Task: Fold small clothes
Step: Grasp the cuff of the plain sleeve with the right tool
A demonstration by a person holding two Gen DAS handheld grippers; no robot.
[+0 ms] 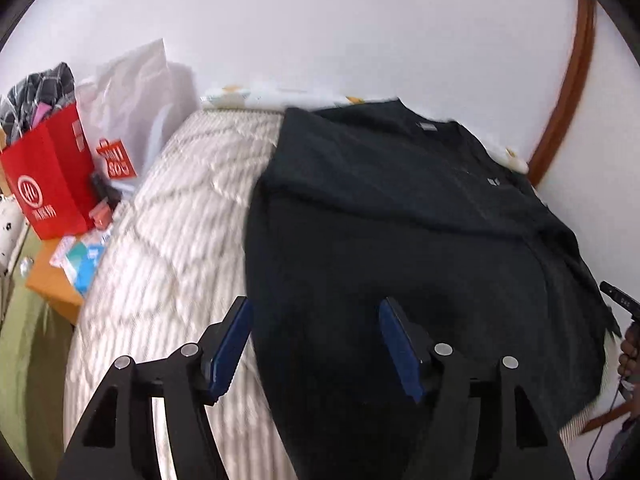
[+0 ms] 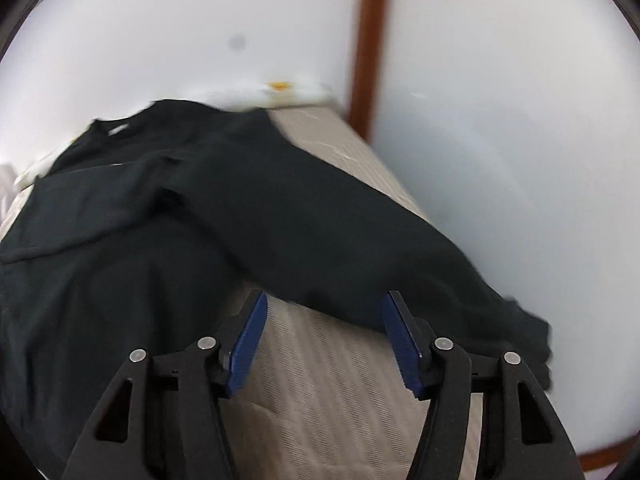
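A black long-sleeved shirt (image 1: 400, 208) lies spread on a cream quilted mattress (image 1: 172, 216), collar toward the far wall. My left gripper (image 1: 314, 312) is open and empty, just above the shirt's near left edge. In the right wrist view the shirt (image 2: 168, 208) stretches one sleeve (image 2: 360, 248) toward the mattress's right edge, its cuff hanging over. My right gripper (image 2: 324, 312) is open and empty, above the bare mattress (image 2: 320, 380) right before that sleeve. The right gripper's tip (image 1: 618, 298) shows at the left wrist view's right edge.
A red paper bag (image 1: 52, 176) and a white plastic bag (image 1: 136, 100) stand on a wooden side table (image 1: 52, 280) left of the mattress. A white wall with a brown strip (image 2: 370, 40) lies behind. A pillow (image 2: 280, 94) sits at the far end.
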